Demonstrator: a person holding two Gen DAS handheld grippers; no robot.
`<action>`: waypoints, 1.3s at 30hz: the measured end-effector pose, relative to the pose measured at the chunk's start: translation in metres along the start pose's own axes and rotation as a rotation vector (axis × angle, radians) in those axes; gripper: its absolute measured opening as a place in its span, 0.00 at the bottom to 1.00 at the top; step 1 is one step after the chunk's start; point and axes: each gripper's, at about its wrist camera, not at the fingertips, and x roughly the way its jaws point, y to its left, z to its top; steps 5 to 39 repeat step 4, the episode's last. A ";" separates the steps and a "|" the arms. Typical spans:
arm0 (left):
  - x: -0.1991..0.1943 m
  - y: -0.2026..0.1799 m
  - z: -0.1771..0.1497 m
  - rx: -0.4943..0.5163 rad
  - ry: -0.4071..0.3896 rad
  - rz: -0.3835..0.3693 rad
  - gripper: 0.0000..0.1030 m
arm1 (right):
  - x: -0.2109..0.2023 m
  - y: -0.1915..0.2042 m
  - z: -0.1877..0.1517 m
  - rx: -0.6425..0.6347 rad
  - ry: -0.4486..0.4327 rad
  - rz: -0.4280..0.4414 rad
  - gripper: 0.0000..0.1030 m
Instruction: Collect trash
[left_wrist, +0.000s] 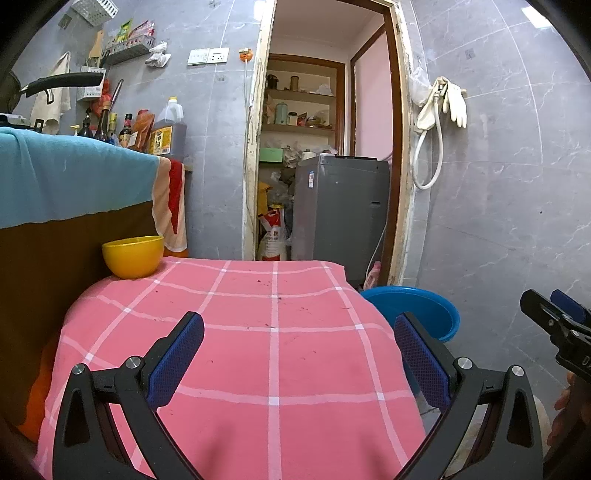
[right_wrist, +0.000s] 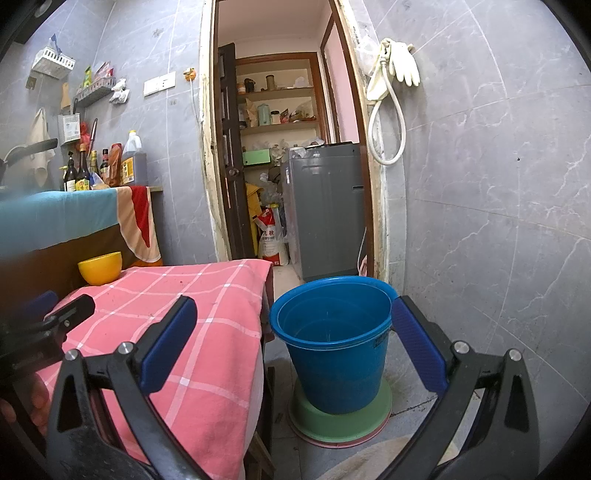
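A blue bucket (right_wrist: 332, 347) stands on the floor to the right of a small table with a pink checked cloth (left_wrist: 258, 332); its rim shows in the left wrist view (left_wrist: 417, 306). The bucket looks empty. My left gripper (left_wrist: 299, 354) is open and empty above the cloth. My right gripper (right_wrist: 291, 339) is open and empty, held over the table's right edge and in front of the bucket. A yellow bowl (left_wrist: 133, 256) sits at the table's far left corner, also in the right wrist view (right_wrist: 100, 267). Small dark specks lie on the cloth.
A counter with a blue cloth (left_wrist: 66, 177) and bottles (left_wrist: 122, 129) stands left. A doorway ahead leads to a grey washing machine (left_wrist: 343, 206) and shelves. The bucket rests on a green basin (right_wrist: 343, 417). A grey tiled wall (right_wrist: 498, 221) with gloves and a hose is at right.
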 end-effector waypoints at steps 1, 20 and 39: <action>0.000 -0.001 -0.001 0.000 -0.001 0.001 0.98 | 0.000 0.001 -0.001 -0.001 0.001 0.001 0.99; 0.000 0.001 -0.001 0.002 0.000 0.003 0.98 | 0.002 0.003 -0.004 -0.004 0.003 0.003 0.99; 0.000 0.001 -0.001 0.002 0.000 0.003 0.98 | 0.002 0.003 -0.004 -0.004 0.003 0.003 0.99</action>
